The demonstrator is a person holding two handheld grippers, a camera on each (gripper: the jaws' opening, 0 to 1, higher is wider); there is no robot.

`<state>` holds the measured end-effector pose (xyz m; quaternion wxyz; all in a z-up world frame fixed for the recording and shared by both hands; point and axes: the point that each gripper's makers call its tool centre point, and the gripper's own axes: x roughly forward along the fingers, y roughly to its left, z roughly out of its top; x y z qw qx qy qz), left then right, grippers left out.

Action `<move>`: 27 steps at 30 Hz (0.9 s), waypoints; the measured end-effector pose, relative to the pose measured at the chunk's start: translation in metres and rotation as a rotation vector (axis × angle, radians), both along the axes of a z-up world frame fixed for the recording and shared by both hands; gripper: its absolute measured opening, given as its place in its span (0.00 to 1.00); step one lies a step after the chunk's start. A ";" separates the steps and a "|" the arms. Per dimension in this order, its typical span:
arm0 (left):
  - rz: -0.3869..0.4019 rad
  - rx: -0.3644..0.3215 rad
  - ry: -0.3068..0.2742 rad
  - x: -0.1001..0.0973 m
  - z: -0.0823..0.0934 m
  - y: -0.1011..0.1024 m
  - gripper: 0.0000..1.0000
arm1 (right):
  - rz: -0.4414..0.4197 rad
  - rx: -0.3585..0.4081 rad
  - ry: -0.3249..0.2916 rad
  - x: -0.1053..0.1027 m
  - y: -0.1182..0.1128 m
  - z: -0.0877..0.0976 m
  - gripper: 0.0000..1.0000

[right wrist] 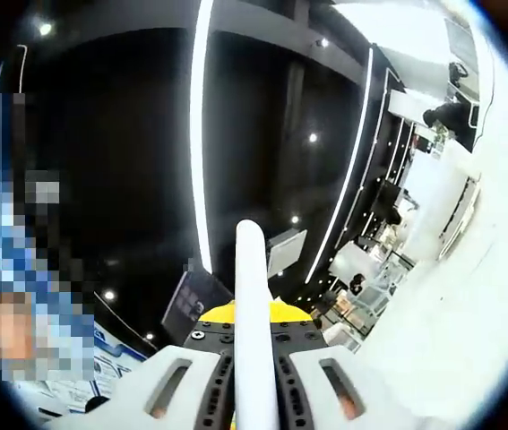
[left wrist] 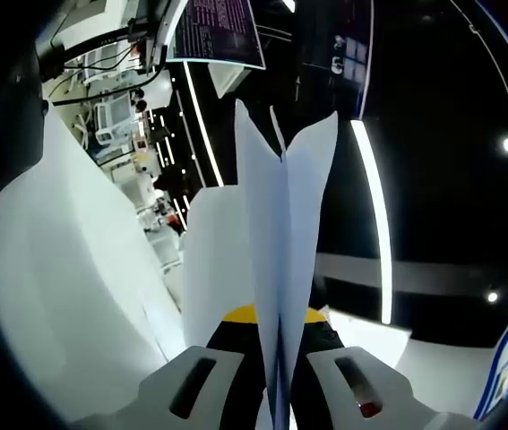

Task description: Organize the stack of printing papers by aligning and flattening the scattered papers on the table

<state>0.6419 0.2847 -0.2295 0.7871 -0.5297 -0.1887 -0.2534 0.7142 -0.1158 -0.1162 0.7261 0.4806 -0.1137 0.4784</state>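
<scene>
In the left gripper view, the left claw [left wrist: 280,381] is squeezed shut on the papers [left wrist: 282,260]. The white sheets stand up tall from between its two jaws, right in the middle of the frame. Near the top they split into two pointy tips, like a letter V. More white paper curves away to the left side of the frame. At the upper left there is a dark screen [left wrist: 219,29] with small lines of text, and a long bright light strip [left wrist: 374,215] runs down the right of the middle.

In the right gripper view, the right claw [right wrist: 255,385] is also clamped on the papers [right wrist: 254,305]. Here they look different: you see them from the edge, as one thin white band going straight up from the jaws, with a rounded top. A big white surface [right wrist: 451,313] fills the lower right of the frame. I cannot tell if it is the worktop.

Both claws point up toward a dark ceiling with small round lights.
</scene>
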 end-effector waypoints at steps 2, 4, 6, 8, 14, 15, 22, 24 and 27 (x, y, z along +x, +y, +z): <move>0.000 0.000 0.000 0.000 0.000 0.000 0.07 | 0.005 0.008 -0.002 0.001 0.001 0.001 0.02; -0.001 0.000 0.000 0.000 0.000 0.000 0.07 | 0.007 0.011 -0.003 0.002 0.002 0.002 0.02; -0.001 0.000 -0.001 0.000 0.000 0.000 0.07 | 0.012 0.016 -0.003 0.004 0.003 0.003 0.02; -0.001 -0.001 -0.002 0.000 0.000 0.000 0.07 | 0.018 0.021 -0.004 0.002 0.007 0.004 0.02; -0.001 -0.003 -0.003 -0.001 0.001 0.000 0.07 | 0.035 0.035 -0.008 -0.013 0.025 0.007 0.02; -0.001 -0.003 -0.004 -0.001 0.001 0.000 0.07 | 0.039 0.040 -0.008 -0.017 0.029 0.008 0.02; -0.001 -0.006 -0.005 -0.001 0.001 0.001 0.07 | 0.063 0.054 -0.009 -0.006 0.032 0.011 0.02; -0.001 -0.007 -0.006 -0.001 0.001 0.001 0.07 | 0.065 0.056 -0.010 -0.005 0.032 0.012 0.02; -0.001 -0.008 -0.006 -0.001 0.001 0.001 0.07 | 0.069 0.063 -0.010 -0.003 0.033 0.013 0.02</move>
